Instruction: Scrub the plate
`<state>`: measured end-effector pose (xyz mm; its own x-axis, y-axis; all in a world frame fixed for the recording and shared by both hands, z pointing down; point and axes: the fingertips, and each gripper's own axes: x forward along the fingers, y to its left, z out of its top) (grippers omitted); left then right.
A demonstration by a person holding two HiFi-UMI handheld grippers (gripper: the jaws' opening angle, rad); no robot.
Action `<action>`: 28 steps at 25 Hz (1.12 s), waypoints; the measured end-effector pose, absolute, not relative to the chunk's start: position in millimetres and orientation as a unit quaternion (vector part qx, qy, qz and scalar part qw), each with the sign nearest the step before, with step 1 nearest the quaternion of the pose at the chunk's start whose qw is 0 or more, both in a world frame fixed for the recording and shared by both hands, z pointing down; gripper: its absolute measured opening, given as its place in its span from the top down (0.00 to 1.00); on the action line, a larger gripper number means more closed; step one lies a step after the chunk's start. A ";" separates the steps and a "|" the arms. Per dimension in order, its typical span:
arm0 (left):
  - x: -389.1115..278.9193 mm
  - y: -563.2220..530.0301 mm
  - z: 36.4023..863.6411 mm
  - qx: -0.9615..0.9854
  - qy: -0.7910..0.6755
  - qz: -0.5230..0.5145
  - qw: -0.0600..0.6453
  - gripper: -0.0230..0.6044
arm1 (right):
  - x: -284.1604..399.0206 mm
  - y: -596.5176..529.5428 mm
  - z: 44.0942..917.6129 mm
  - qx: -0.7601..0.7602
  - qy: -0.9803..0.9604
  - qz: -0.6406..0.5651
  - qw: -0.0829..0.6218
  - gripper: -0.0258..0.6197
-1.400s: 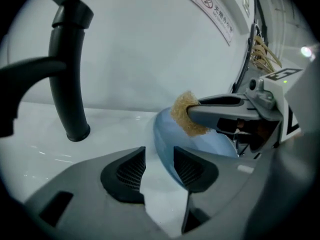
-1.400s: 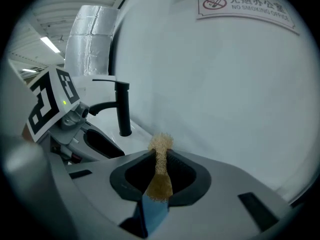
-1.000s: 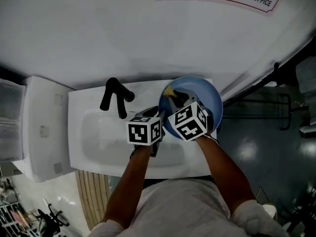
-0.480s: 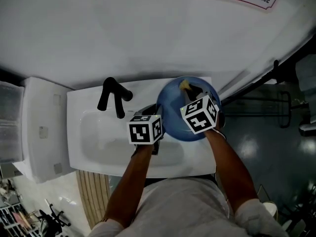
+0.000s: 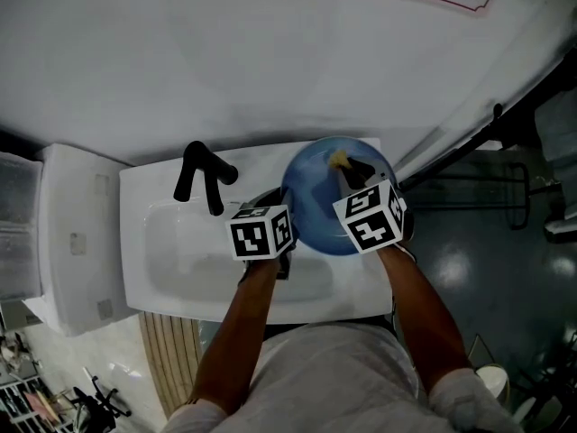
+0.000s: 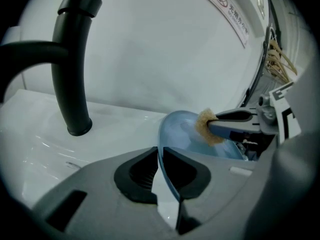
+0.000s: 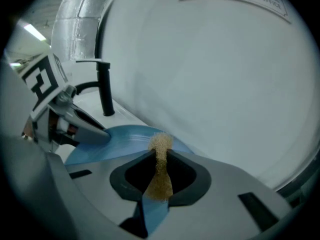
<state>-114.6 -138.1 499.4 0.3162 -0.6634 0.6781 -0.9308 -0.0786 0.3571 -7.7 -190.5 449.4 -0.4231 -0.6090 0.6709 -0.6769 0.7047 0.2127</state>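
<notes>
From here the plate [image 5: 315, 207] looks like smooth, glossy blue plastic. The tan sponge [image 7: 160, 174] looks rough and fibrous. The white sink [image 5: 176, 262] is glossy (glazed, I'd say), and the black faucet [image 6: 71, 74] is matt.

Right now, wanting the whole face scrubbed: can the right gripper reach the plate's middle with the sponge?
Probably yes. The right gripper's sponge sits at the plate's bare face; nothing lies across it. The left gripper, jaws just closing on the rim, steadies it.
</notes>
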 end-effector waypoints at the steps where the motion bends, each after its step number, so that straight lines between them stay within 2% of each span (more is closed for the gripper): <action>1: -114.7 -138.2 499.3 0.713 -0.560 0.171 0.387 0.89 | -17.5 -183.9 446.8 0.372 -0.850 0.051 0.370 0.86; 8: -115.0 -138.6 499.4 0.708 -0.562 0.156 0.397 0.89 | -71.1 -150.5 455.1 0.314 -0.873 0.073 0.367 0.86; 15: -115.6 -138.8 499.5 0.706 -0.563 0.146 0.404 0.90 | -80.8 -147.7 473.2 0.297 -0.867 0.075 0.394 0.86; 20: -116.0 -139.9 498.8 0.707 -0.563 0.145 0.403 0.90 | -60.2 -155.9 474.2 0.310 -0.855 0.066 0.411 0.86; 28: -116.5 -139.9 498.7 0.706 -0.563 0.142 0.405 0.90 | 13.5 -183.4 475.1 0.377 -0.816 0.071 0.433 0.86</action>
